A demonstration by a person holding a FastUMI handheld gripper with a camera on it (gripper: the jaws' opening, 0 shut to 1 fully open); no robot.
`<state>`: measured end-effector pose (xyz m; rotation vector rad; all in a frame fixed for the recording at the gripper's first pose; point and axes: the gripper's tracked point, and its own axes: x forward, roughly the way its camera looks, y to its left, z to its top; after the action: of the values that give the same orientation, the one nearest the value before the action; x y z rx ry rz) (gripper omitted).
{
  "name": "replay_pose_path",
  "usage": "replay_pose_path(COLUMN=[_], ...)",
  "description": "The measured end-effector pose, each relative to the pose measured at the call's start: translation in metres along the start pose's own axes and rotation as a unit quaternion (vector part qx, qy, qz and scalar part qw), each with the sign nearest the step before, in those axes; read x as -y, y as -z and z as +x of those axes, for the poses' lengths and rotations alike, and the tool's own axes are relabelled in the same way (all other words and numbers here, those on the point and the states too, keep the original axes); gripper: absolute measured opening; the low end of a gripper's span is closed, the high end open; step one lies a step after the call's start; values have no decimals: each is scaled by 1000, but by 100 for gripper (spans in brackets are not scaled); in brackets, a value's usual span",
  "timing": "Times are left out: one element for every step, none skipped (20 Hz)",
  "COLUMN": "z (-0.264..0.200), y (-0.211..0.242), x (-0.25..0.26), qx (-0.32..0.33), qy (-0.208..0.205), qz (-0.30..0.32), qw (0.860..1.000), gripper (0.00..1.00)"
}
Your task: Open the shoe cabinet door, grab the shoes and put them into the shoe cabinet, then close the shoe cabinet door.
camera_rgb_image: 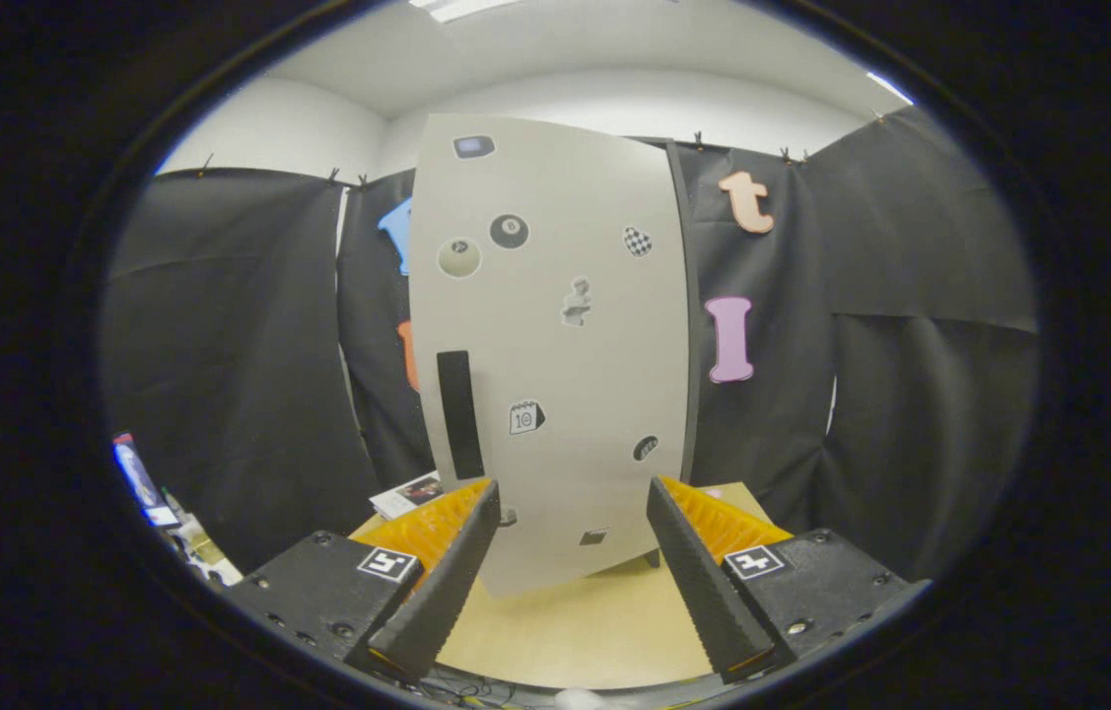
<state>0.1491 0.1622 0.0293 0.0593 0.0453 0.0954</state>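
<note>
The shoe cabinet (555, 335) stands upright on a light wooden table (565, 621), straight ahead of my fingers. Its pale grey door is shut and carries several small stickers. A black vertical handle strip (459, 414) sits low on the door's left side. A dark side edge (685, 316) runs down the cabinet's right. My gripper (575, 503) is open, the two fingers spread wide with nothing between them, a short way in front of the door's lower part. The left fingertip (486, 493) is just below the handle strip.
Black cloth walls close in behind and on both sides of the cabinet. A printed leaflet (407, 493) lies on the table left of the cabinet. Some clutter (161, 503) sits low at the far left, off the table.
</note>
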Motion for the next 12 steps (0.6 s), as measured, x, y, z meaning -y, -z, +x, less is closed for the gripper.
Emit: replay_pose_path(z=[-6, -13, -20, -26, -34, -41, -48, -55, -63, -70, -76, -81], y=[-3, -4, -7, -9, -8, -6, -5, -5, -4, -4, -4, -2], x=[4, 8, 12, 15, 17, 18, 20, 23, 23, 23, 23, 22], qx=[4, 8, 14, 20, 22, 23, 25, 26, 29, 32, 35, 35], qy=[11, 22, 33, 43, 51, 57, 62, 69, 73, 76, 80, 79], qz=[0, 0, 2, 3, 4, 2, -1, -5, -9, -12, -14, -14], qw=[1000, 1000, 999, 999, 998, 998, 998, 997, 997, 996, 996, 996], gripper=[98, 98, 98, 98, 98, 98, 98, 98, 98, 98, 98, 98])
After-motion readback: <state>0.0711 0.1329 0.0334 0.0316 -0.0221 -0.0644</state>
